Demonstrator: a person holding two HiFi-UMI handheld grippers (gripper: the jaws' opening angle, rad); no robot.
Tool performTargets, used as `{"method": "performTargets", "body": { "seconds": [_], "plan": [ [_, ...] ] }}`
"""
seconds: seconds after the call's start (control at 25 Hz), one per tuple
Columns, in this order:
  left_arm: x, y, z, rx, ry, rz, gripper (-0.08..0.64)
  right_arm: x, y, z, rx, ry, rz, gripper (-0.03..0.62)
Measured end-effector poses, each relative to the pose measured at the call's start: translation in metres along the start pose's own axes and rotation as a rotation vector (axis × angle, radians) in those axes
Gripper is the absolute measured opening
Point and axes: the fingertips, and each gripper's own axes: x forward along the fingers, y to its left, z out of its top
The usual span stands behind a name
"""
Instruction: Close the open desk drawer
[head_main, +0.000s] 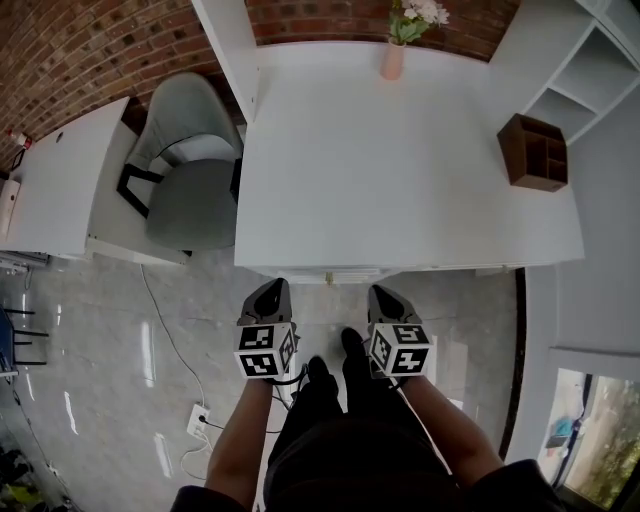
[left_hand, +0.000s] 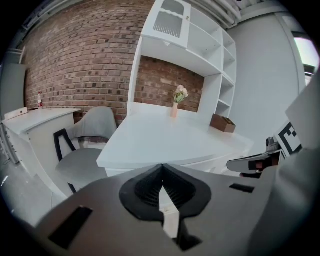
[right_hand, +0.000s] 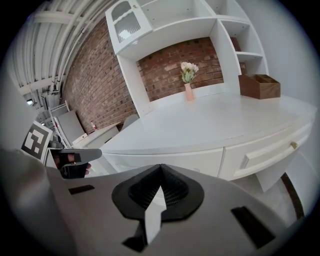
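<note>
- Left gripper (head_main: 271, 288) and right gripper (head_main: 384, 294) are held low, side by side, pointing at the worktop (head_main: 400, 180) front edge. Neither touches anything.
- Left gripper view: jaws together at the tips, nothing between them. Right gripper view: the same, jaws together and empty.
- Probably closed because the job is a push, not a grasp; closed tips make a blunt pusher.
- The drawer (head_main: 326, 272) sits under the middle of the front edge, straight ahead between the two grippers, near them but apart.
- Head view shows only a thin strip with a small knob. Right gripper view shows the drawer front (right_hand: 170, 162) about level with the fronts beside it.
- Cannot tell how far out it is; slightly at most. The inside is hidden, so contents unknown.
- Judgement: either the approach stage or the push is nearly done. The person stands square to the drawer so the push goes straight in.
- A second drawer front with a knob (right_hand: 293, 145) is off to the right.
- Wooden box (head_main: 535, 150) stands at the right rear of the worktop. Its compartments face sideways and look empty from here.
- Pink vase (head_main: 393, 58) stands at the back centre against the brick wall and holds flowers.
- White shelves (head_main: 590, 70) are on the right; nothing visible in the cubbies.
- Grey chair (head_main: 190, 175) is left of the worktop, well away from the push path.
</note>
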Motion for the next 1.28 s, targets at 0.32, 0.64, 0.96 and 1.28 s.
{"method": "performTargets", "body": {
  "seconds": [0.32,0.64,0.96,1.28],
  "plan": [
    [-0.063,0.001,0.012,0.051,-0.094,-0.067,0.009,-0.055,0.034,0.005,-0.002,-0.132,-0.027,0.005],
    [-0.118,-0.003,0.018,0.08,-0.185,-0.086,0.009,-0.1,0.056,0.002,-0.005,-0.219,-0.044,0.005],
    [-0.169,-0.003,0.027,0.124,-0.255,-0.067,0.009,-0.143,0.087,0.013,-0.063,-0.326,-0.026,0.005],
    [-0.201,-0.008,0.024,0.15,-0.292,-0.056,0.011,-0.182,0.098,0.02,-0.09,-0.404,-0.022,0.005]
  ]
}}
